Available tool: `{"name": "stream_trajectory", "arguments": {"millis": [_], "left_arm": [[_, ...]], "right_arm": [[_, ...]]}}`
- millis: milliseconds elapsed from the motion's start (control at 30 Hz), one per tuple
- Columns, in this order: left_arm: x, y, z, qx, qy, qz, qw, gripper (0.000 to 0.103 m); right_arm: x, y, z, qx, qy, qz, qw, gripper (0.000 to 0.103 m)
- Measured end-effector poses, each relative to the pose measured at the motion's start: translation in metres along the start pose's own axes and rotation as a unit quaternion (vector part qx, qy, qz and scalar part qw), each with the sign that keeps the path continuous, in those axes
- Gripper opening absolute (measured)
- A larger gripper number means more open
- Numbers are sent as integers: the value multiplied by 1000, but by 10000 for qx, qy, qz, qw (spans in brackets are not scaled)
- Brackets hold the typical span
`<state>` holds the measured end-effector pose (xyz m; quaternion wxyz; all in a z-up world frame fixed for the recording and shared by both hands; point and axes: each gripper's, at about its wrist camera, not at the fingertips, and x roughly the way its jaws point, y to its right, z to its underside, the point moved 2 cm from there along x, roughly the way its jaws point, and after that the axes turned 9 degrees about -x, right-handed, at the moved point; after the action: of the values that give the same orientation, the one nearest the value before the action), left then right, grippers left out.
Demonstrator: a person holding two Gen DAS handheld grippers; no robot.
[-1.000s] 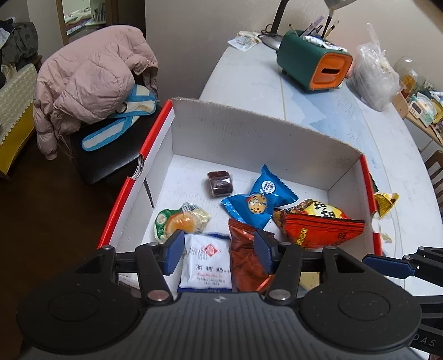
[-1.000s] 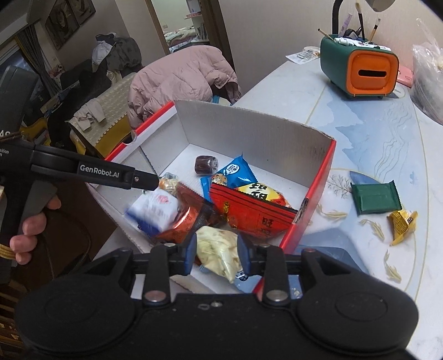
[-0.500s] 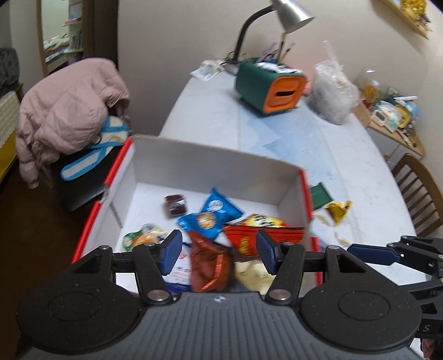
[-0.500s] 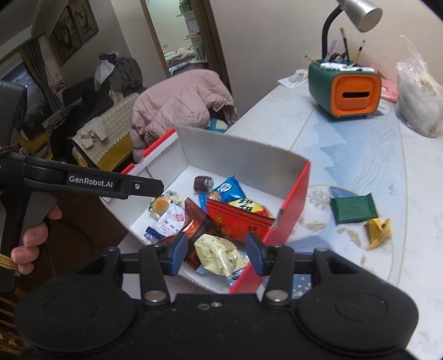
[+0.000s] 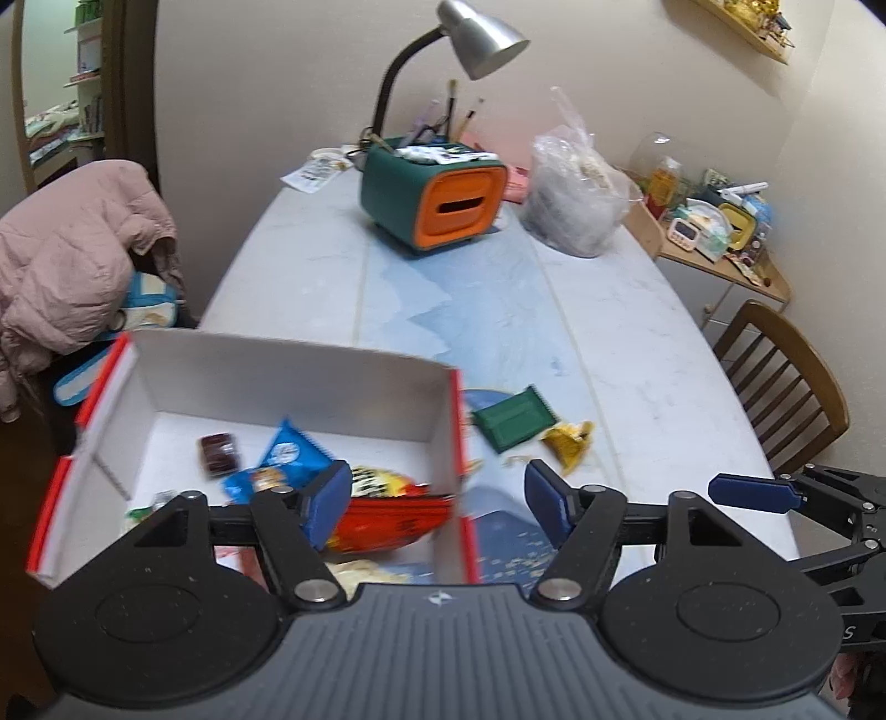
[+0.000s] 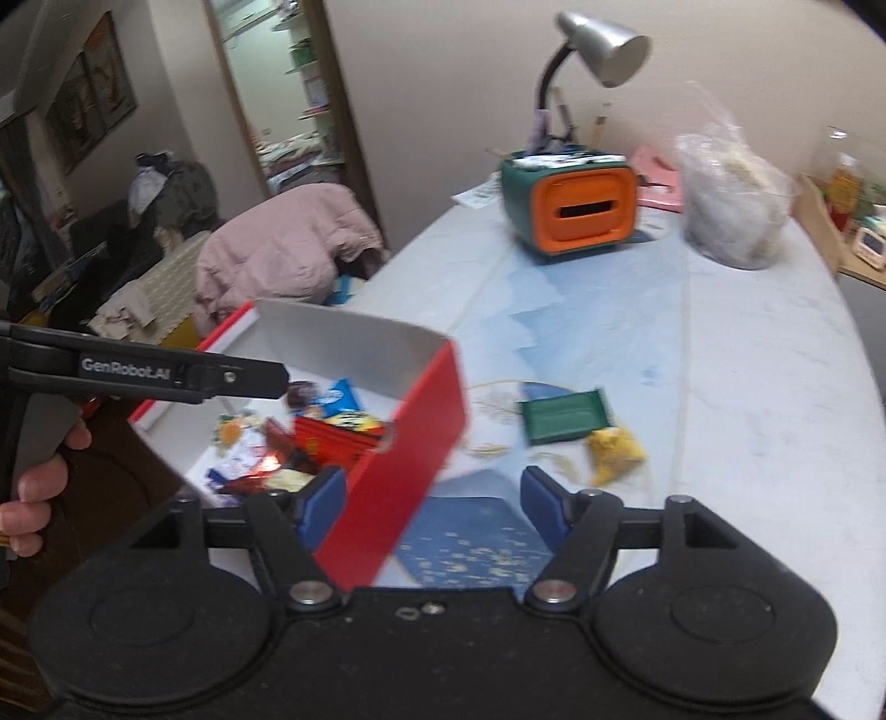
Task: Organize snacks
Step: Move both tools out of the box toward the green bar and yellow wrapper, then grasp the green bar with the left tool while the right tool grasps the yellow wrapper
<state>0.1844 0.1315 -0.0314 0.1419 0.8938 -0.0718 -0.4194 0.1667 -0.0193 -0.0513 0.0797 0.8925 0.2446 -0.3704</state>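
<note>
Change since earlier frame: both grippers have pulled back from the box; the white sachet and the pale crinkled packet they carried now lie inside it.
Jacket: pink padded jacket (image 5: 72,260) draped over a chair left of the table.
Box: red-sided, white-lined open cardboard box (image 5: 299,376) at the white table's (image 5: 637,354) near left edge.
Box contents: dark brown wrapped sweet (image 5: 220,454), blue biscuit packet (image 5: 288,451), red crisp bag (image 5: 387,518), pale crinkled packet (image 5: 360,573) at the near wall.
Left gripper (image 5: 440,507): jaws spreading, nothing between the blue pads; it hangs over the box's right wall.
Loose snacks: green rectangular wrapper (image 5: 512,418) and yellow crumpled wrapper (image 5: 570,440) on the table, just right of the box, touching each other.
Right gripper (image 6: 434,507): jaws spreading, nothing pinched; the box's red corner sits below them.
Background: green-and-orange desk organiser (image 5: 432,199), grey lamp (image 5: 476,36), clear plastic bag (image 5: 576,205).
</note>
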Motion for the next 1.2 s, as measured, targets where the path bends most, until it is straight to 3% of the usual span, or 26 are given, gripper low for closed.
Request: {"name": "stream_trajectory", "arguments": {"millis": [233, 400, 567, 767, 1033, 1200], "left_arm": [[25, 40, -7, 129, -41, 177, 9998, 72], [55, 69, -23, 376, -279, 145, 9988, 72], [97, 94, -42, 942, -783, 99, 9924, 72], [147, 119, -50, 1759, -1325, 25, 9755, 72], [216, 131, -47, 2731, -2051, -451, 9388, 72], [241, 134, -43, 3281, -2306, -487, 9147, 72]], "right_arm": [[-10, 39, 8, -134, 32, 354, 9993, 100], [-6, 63, 13, -383, -93, 482, 9981, 102], [6, 91, 17, -501, -222, 455, 9975, 102], [33, 114, 18, -567, -383, 239, 9974, 101], [83, 127, 20, -610, -551, -18, 9966, 98], [110, 131, 21, -693, -635, -196, 9954, 95]]}}
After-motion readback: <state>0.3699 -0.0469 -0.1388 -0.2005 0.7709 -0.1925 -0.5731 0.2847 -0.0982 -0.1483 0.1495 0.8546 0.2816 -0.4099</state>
